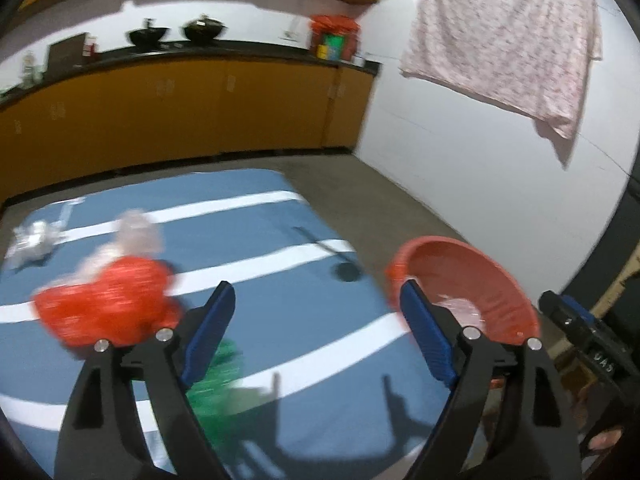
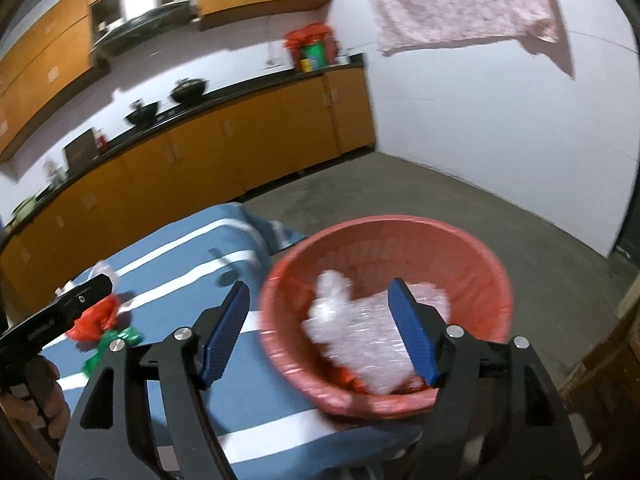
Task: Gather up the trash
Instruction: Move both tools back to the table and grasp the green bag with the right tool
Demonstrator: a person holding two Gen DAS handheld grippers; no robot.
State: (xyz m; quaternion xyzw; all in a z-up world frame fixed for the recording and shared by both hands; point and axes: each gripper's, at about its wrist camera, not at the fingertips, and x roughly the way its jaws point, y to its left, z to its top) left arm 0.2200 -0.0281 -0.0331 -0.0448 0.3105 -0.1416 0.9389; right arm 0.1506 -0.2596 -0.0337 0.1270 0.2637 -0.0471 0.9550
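A red basket (image 2: pixel 472 256) stands at the right edge of a blue striped table (image 1: pixel 280 280); it also shows in the left wrist view (image 1: pixel 480 276). Clear crumpled plastic (image 2: pixel 360 336) lies inside it. My right gripper (image 2: pixel 320 328) is open and empty just above the basket. My left gripper (image 1: pixel 316 332) is open and empty above the table. A red plastic bag (image 1: pixel 108 304) lies to its left, a green wrapper (image 1: pixel 216 384) just below its left finger. Clear plastic scraps (image 1: pixel 32 240) lie at the far left.
A black ladle-like object (image 1: pixel 340 264) lies on the table near the basket. Orange cabinets (image 1: pixel 180 112) with a black counter run along the back wall. A pink cloth (image 1: pixel 512 40) hangs on the white wall. Grey floor lies beyond the table.
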